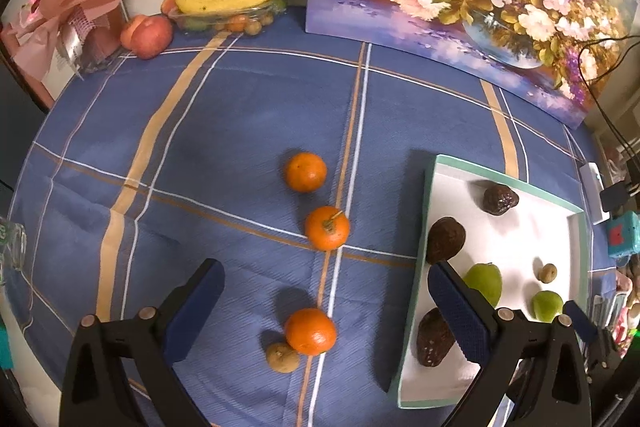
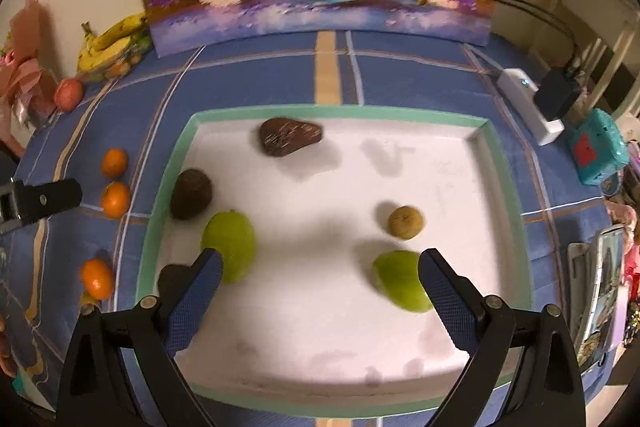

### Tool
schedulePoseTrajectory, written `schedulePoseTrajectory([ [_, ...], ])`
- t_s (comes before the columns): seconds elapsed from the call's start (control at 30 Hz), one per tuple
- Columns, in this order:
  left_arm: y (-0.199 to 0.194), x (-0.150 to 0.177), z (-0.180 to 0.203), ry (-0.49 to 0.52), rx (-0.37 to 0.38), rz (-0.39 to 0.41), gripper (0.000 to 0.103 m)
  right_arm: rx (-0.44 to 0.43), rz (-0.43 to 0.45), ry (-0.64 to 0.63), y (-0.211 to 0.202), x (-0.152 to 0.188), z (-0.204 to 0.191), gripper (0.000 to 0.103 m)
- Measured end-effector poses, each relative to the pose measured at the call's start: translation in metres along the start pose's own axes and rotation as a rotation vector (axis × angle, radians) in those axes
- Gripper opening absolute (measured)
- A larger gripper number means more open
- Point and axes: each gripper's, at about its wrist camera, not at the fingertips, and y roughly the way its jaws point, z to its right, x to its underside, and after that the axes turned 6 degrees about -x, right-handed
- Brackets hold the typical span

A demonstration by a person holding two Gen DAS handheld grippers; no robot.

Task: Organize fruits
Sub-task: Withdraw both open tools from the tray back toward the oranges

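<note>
Left gripper (image 1: 324, 311) spread wide, empty, over the nearest orange (image 1: 310, 331), which touches a small brown fruit (image 1: 282, 357): closing could pinch both or roll the orange off. Right gripper (image 2: 320, 291) spread, empty, above tray (image 2: 172, 163); green fruit (image 2: 400, 285) beside its finger could get knocked. No readable writing anywhere

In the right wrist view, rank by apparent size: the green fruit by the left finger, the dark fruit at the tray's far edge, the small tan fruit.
1-2. Green fruit and dark fruit look alike; green sits nearer.
3. Tan fruit.
</note>
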Motion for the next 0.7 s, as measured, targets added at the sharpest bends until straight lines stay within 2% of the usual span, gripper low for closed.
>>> schedulePoseTrajectory([
  [0.3, 0.004, 0.007, -0.028, -0.035, 0.006, -0.026, 0.103, -0.018, -0.046, -0.001, 0.006, 0.009, -0.020, 0.098],
  [0.7, 0.025, 0.024, -0.056, -0.076, 0.006, -0.111, 0.102, -0.050, -0.094, 0.021, 0.012, 0.016, -0.049, 0.098],
])
